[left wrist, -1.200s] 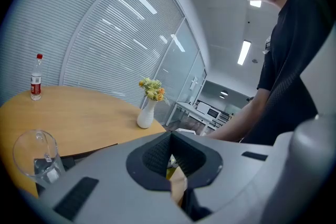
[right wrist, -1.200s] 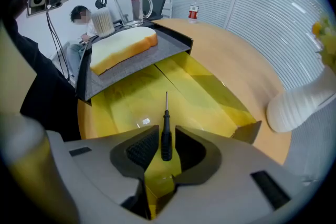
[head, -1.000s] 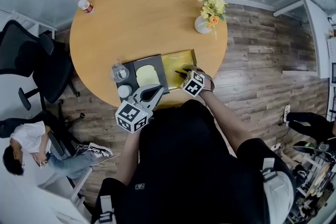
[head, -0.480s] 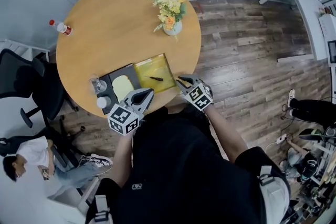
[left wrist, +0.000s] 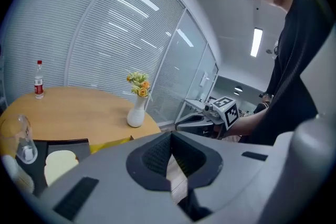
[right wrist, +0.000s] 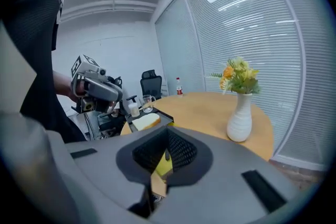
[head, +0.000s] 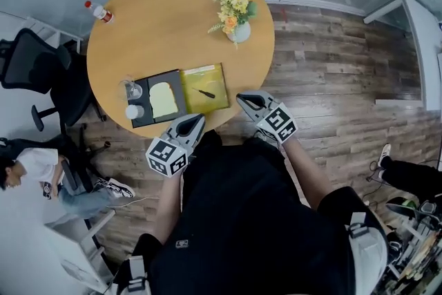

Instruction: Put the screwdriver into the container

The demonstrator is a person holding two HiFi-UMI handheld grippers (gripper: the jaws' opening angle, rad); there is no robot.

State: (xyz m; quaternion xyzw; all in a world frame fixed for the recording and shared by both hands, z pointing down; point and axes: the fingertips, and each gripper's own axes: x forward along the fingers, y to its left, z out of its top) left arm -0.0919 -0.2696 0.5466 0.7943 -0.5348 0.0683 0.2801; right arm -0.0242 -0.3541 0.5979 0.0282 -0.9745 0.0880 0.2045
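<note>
The screwdriver [head: 206,93] lies loose inside the yellow container [head: 197,78] near the front edge of the round wooden table [head: 166,17]. My right gripper [head: 243,97] hangs just off the table's edge, to the right of the container. Its jaws have just been closing, are now shut, and hold nothing. In the right gripper view a strip of the yellow container [right wrist: 164,166] shows below the right gripper [right wrist: 167,136]. My left gripper [head: 197,118] hovers at the table edge below the container, shut and empty, as the left gripper view [left wrist: 169,136] also shows.
A black tray [head: 155,115] left of the container holds a bread slice [head: 164,99], a glass [head: 131,88] and a white cup [head: 132,111]. A vase of flowers [head: 235,7] and a bottle [head: 100,10] stand further back. An office chair [head: 34,72] and a seated person [head: 27,176] are at the left.
The right gripper has drawn back from over the yellow container to beyond the table edge and closed its jaws. The screwdriver stays lying in the container. The left gripper has barely moved.
</note>
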